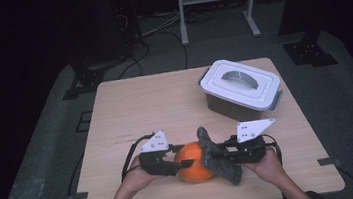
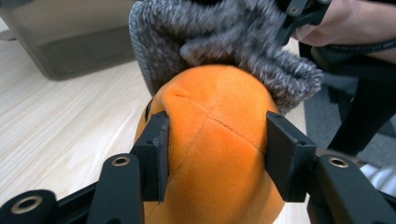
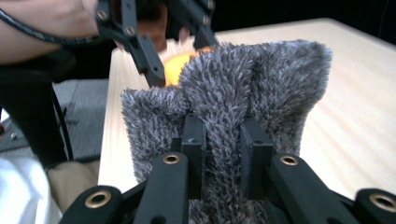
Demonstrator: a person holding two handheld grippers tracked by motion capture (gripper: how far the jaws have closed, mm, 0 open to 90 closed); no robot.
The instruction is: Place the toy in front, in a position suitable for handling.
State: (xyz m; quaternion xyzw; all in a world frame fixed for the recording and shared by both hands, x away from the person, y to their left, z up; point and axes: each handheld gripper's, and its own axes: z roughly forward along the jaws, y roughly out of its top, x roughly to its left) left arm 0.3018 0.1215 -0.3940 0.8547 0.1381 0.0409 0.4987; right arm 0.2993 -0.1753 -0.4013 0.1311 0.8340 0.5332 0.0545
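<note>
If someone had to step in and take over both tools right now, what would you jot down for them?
Left tool: shut on the orange plush, jaws squeezing its sides.
Right tool: shut on a fold of the grey sock.
Both things sit at the near edge of the table; the sock rests against the plush's top and right side.
The lidded grey box stands closed at the far right.
Done: both things are gripped.
Left: probably working the sock over the plush; it does not cover it yet.
</note>
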